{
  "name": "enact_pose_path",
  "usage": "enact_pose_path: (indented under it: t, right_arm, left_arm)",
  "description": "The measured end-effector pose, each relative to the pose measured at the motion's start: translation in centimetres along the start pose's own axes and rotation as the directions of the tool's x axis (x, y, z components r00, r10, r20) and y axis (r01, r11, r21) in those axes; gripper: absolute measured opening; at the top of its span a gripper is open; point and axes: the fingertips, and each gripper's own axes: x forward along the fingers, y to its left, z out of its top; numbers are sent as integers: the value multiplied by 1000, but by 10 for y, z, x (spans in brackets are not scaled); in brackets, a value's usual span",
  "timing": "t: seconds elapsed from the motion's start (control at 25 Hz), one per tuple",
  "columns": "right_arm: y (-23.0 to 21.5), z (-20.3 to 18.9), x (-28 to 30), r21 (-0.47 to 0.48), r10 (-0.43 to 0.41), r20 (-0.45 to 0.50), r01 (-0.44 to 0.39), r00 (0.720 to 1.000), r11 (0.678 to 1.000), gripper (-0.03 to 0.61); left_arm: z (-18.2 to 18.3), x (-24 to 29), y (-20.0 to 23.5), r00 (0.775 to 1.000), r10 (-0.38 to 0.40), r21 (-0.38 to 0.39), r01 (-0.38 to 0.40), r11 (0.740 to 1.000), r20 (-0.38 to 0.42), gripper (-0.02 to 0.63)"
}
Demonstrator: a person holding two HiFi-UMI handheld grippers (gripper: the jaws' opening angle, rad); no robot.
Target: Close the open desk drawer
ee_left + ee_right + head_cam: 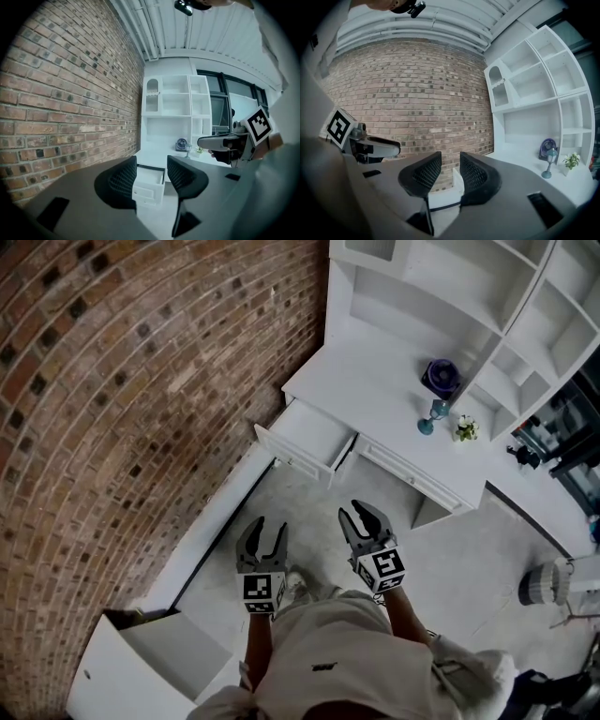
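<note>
The hutch shelves (441,287) over the white bench (366,381) run off the top and right edges of the head view, so their full number cannot be counted. The person's torso fills the bottom of that view and covers the legs. A white cabinet (141,657) at the lower left is cut by the edge, and the dark things at the far right are too small to name. In the right gripper view the fingers cover most of the bench front. Only a white edge shows through their gap, and I cannot tell whether it is the drawer.

There are two drawers along the bench front. The open drawer (307,439) stands pulled out at the left end, nearest the brick wall (122,399). The closed drawer (403,470) lies just to its right. Three small things stand together on the bench top: a purple fan (441,377), a small blue lamp (429,418) and a little potted plant (466,429).

There are two grippers, each with one marker cube, held side by side over the floor and well short of the open drawer. The left gripper (266,532) has its fingers (118,182) spread apart around nothing, and the open drawer shows far off through the gap. The right gripper (361,518) also has its fingers (423,174) parted, with a narrower gap, gripping nothing.
</note>
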Motion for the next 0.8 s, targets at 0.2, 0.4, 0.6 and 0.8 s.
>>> enact_pose_path:
  t: [0.2,0.4,0.6,0.8]
  right_arm:
    - [11,6,30,-6,-50,21,50,999,999,126]
    - [16,9,49,-16,-83,21,83,996,996,126]
    - [7,7,66,-8,-108,7,108,994,994,126]
    - [-12,4,90,11,-100,0,100,995,995,126]
  left_arm:
    - [4,15,35,999,-42,3,42,999,16,215]
    - [2,28,59,997,-70,2,70,998,24,215]
    - [0,48,70,996,-88,-14,88,996,28,213]
    - [0,77,76,996,-89,-8,89,996,11,212]
